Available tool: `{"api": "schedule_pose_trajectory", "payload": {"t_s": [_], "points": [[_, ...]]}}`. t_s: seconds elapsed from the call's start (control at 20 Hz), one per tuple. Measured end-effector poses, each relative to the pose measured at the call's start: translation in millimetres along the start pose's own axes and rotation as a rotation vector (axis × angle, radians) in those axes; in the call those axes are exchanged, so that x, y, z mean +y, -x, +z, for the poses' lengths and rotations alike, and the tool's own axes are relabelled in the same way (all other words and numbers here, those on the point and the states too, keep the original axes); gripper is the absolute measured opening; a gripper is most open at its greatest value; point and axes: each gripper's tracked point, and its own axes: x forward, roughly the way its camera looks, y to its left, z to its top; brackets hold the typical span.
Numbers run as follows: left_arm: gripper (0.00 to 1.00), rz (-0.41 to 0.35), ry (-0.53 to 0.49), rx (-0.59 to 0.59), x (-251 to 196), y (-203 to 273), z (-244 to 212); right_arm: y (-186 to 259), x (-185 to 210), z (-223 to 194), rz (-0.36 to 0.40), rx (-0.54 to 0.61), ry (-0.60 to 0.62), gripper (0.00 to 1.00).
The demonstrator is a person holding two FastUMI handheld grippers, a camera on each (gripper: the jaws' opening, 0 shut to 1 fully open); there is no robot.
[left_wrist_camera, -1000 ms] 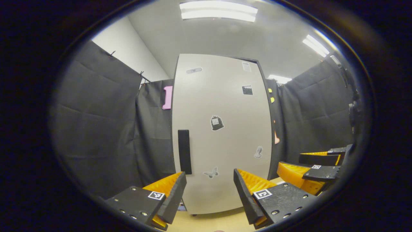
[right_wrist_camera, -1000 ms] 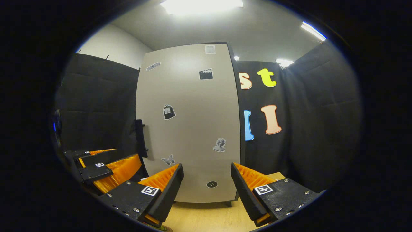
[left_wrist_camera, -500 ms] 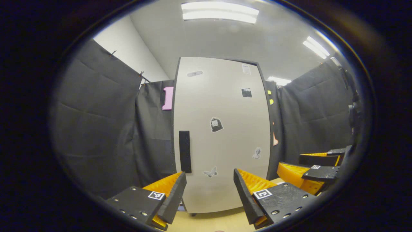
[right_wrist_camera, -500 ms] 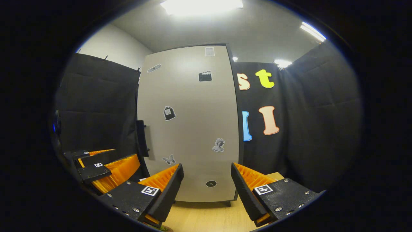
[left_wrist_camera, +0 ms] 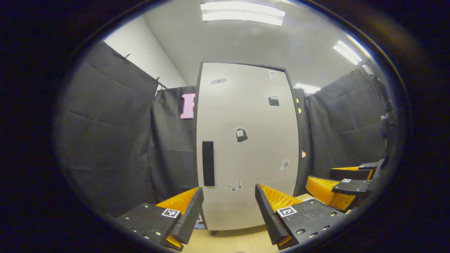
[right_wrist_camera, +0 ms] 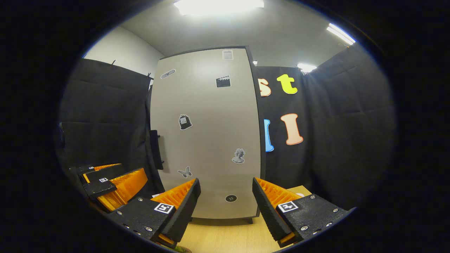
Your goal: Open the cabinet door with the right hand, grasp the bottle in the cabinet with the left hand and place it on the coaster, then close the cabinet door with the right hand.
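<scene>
A tall grey cabinet (left_wrist_camera: 246, 147) stands shut on a wooden table, its door covered with small stickers. A black vertical handle (left_wrist_camera: 208, 163) sits on the door's left side; in the right gripper view the handle (right_wrist_camera: 155, 149) sticks out from the cabinet door (right_wrist_camera: 207, 137). My left gripper (left_wrist_camera: 228, 211) is open and empty, a short way before the door. My right gripper (right_wrist_camera: 226, 207) is also open and empty, facing the door's lower part. The right gripper (left_wrist_camera: 342, 184) shows at the right of the left gripper view, the left gripper (right_wrist_camera: 109, 182) at the left of the right gripper view. The door hides whatever is inside.
The wooden table top (right_wrist_camera: 225, 239) runs under the cabinet's short feet. Black cloth walls (left_wrist_camera: 105, 140) close the booth on both sides and behind. A greenish round edge (right_wrist_camera: 181, 249) peeks at the bottom of the right gripper view.
Both views have shifted slightly; the cabinet sits a little farther right in the left gripper view and the left gripper a little lower in the right gripper view. Both grippers stay open.
</scene>
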Motion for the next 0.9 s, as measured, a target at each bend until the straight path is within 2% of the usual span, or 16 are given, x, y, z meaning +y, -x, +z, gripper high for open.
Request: {"api": "schedule_pose_trajectory", "payload": {"t_s": [0.15, 0.2, 0.3, 0.35, 0.4, 0.45, 0.55, 0.6, 0.9], "points": [[0.83, -0.006, 0.006, -0.001, 0.0, 0.1, -0.5, 0.5, 0.0, -0.1, 0.0, -0.002, 0.002, 0.92], [0.91, -0.006, 0.008, 0.0, 0.3, 0.5, -0.2, 0.3, 0.2, -0.6, 0.001, -0.002, 0.002, 0.92], [0.91, -0.003, 0.009, 0.006, 0.5, 0.1, -1.3, -0.4, 0.4, -0.9, 0.006, -0.002, 0.005, 0.92], [0.84, -0.004, 0.012, 0.01, 0.4, 0.1, -1.8, -0.6, 0.3, -1.4, 0.006, -0.001, 0.008, 0.92], [0.84, -0.003, 0.014, 0.014, 0.8, 0.2, -2.2, -0.7, 1.2, -1.8, 0.006, -0.001, 0.007, 0.92], [0.91, -0.003, 0.016, 0.015, 0.8, -0.2, -1.9, -1.2, 0.9, -2.0, 0.005, -0.001, 0.006, 0.91], [0.91, 0.0, 0.016, 0.019, 1.2, -0.4, -3.2, -1.1, 0.7, -3.4, 0.005, 0.003, 0.005, 0.92], [0.84, 0.001, 0.016, 0.02, 1.2, -0.4, -3.4, -1.3, 0.6, -3.9, 0.004, 0.006, 0.007, 0.92], [0.84, 0.001, 0.014, 0.02, 1.4, 0.0, -2.0, -0.6, 0.3, -2.7, 0.003, -0.004, 0.008, 0.92]]}}
